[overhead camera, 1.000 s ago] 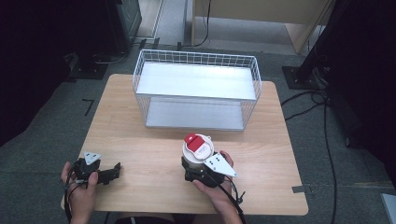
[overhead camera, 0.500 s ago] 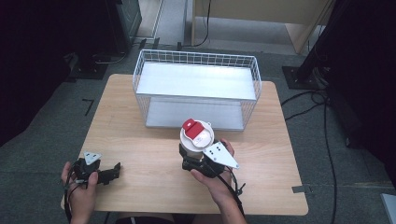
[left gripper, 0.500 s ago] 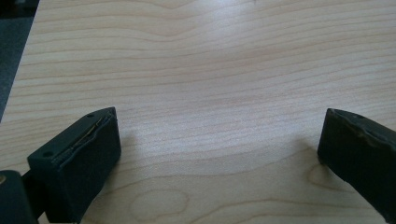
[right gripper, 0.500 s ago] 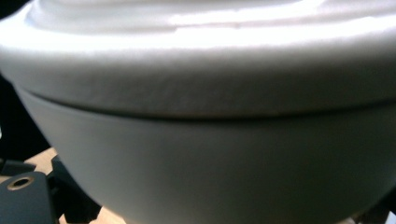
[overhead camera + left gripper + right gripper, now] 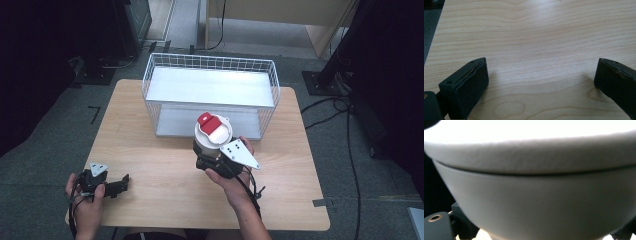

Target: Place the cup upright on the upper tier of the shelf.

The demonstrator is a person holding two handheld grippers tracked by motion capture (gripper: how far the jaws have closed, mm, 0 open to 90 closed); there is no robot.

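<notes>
A white round container (image 5: 212, 134) with a red flap on its lid is held up over the table, just in front of the wire basket (image 5: 165, 65). My right gripper (image 5: 209, 159) is shut on its lower part. In the right gripper view the container's white wall (image 5: 531, 195) and lid rim come very close to the camera and hide the jaws. My left gripper (image 5: 120, 184) rests at the table's near left corner, open, with bare wood between its wide-set fingers (image 5: 465, 85).
The white wire basket stands at the back middle of the wooden table (image 5: 150, 170); its floor is bare. Cables (image 5: 345, 115) and dark stands lie on the floor to the right and behind.
My right gripper has carried the white container up and forward, toward the basket's front wall. The left gripper has stayed put.
</notes>
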